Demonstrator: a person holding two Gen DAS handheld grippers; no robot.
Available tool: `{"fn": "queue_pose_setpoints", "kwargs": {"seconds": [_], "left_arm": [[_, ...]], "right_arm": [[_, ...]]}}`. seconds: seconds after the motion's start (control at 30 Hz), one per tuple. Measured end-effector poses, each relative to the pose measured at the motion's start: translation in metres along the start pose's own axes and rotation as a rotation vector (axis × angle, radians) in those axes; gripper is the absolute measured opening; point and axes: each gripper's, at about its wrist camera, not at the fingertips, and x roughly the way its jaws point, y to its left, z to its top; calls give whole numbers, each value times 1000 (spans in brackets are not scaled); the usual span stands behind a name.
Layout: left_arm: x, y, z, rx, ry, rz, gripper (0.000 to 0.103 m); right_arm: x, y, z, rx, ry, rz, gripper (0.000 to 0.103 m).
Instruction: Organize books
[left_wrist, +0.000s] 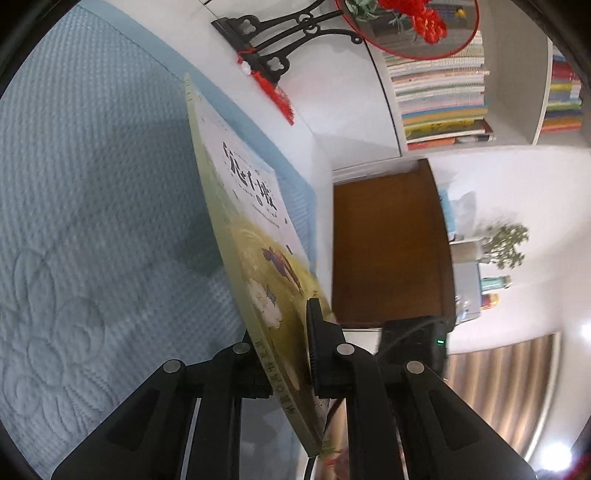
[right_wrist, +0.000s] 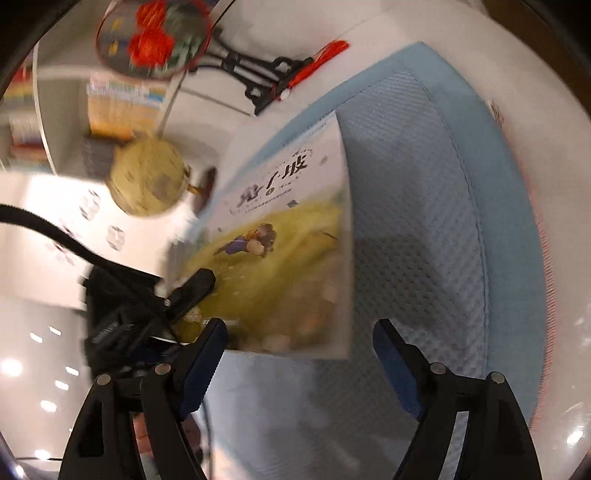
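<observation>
A pale blue quilted mat (left_wrist: 92, 221) covers the white surface. Above it, the picture book (left_wrist: 258, 240) is held edge-on and tilted, its lower corner clamped between the closed fingers of the left gripper (left_wrist: 286, 354). The right gripper (right_wrist: 299, 347) has its jaws spread wide, just short of the book's near edge, holding nothing.

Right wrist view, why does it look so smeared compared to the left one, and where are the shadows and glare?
Right wrist view: motion blur smears the globe and the picture book; bright glare spots dot the lower left. Left wrist view: sharper on the book, which casts a soft shadow on the blue quilted mat; the plant at right is blurred; fisheye bends the bookshelf.
</observation>
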Motion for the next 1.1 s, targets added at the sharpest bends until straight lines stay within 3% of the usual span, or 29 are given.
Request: {"fn": "queue_pose_setpoints", "kwargs": {"seconds": [0.13, 0.17, 0.23, 0.33, 0.43, 0.53, 0.7, 0.93, 1.1], "left_arm": [[0, 4, 3, -32, 4, -20, 10], [0, 6, 4, -35, 4, -18, 10], [0, 8, 3, -34, 5, -3, 10], [-2, 6, 2, 8, -1, 70, 10], [-2, -1, -4, 103, -4, 188, 10], [0, -15, -14, 221, 1, 296, 10], [-7, -29, -42, 320, 32, 350, 11], [-39, -20, -104, 305, 62, 370, 11], [-64, -23, -134, 311, 19, 392, 11]], "right_arm": [[16, -5, 15, 46, 0, 58, 76], [23, -6, 19, 61, 2, 79, 72], [35, -8, 26, 91, -2, 108, 49], [42, -4, 29, 85, -16, 78, 40], [40, 11, 24, -14, -20, -29, 39], [37, 39, 9, -193, -37, -191, 39], [25, 63, -27, -351, -54, -326, 39], [14, 70, -97, -445, -12, -388, 39], [13, 85, -129, -523, 0, -399, 40]]}}
